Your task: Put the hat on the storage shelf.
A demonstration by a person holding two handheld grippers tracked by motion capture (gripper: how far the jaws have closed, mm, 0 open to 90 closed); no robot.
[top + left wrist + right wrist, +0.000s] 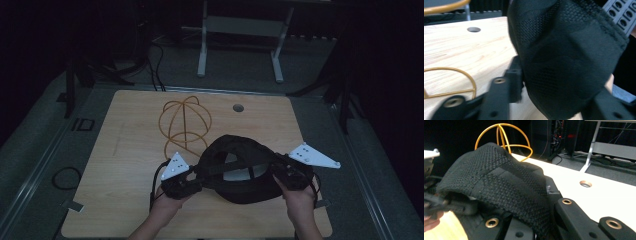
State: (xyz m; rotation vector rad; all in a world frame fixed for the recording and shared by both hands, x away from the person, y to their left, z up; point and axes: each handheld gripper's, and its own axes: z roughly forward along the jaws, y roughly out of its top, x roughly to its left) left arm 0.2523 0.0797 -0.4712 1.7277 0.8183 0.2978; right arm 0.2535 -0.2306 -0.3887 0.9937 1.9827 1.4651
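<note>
at the left, the left tongs (192,181) are clamped on the left edge of the black cap (243,170), and the left gripper view shows the mesh fabric (564,57) pinched between the two black jaws. the cap hangs in the middle, stretched between the two hands over the near part of the wooden surface (130,150), opening turned up so its pale inner lining shows; whether its underside touches the surface i cannot tell. its long axis runs left to right, from one set of tongs to the other. behind it and slightly left stands the gold wire hat stand (185,121), upright and apart from the cap, nearer the left hand (167,205). at the right, the right tongs (280,172) grip the opposite edge, the knit (499,185) draped over their jaws.
</note>
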